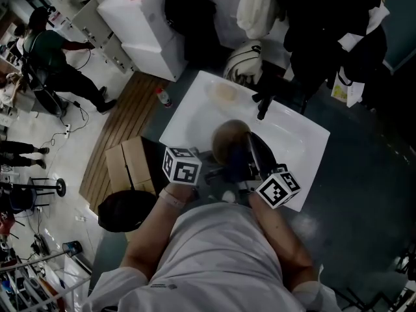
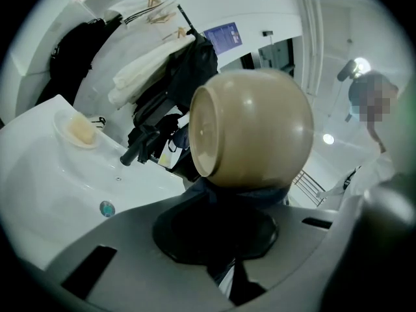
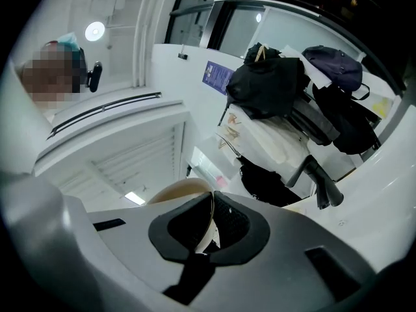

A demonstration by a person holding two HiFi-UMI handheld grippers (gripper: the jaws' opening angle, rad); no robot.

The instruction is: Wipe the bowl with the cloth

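Left fingers [image 2: 123, 255] pinch the cloth [image 2: 218, 192] — right fingers [image 3: 110, 255] clamp the bowl [image 3: 174, 188] at its rim.

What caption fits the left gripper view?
Left gripper holds a dark cloth against the tan bowl over a white sink.

Pale T-shirt [image 1: 221, 252], wristband [image 1: 172, 199] (left wrist), marker cubes [image 1: 182, 165]

white sink [image 1: 194, 109] with black faucet [image 1: 264, 104] and soap [image 1: 224, 93]
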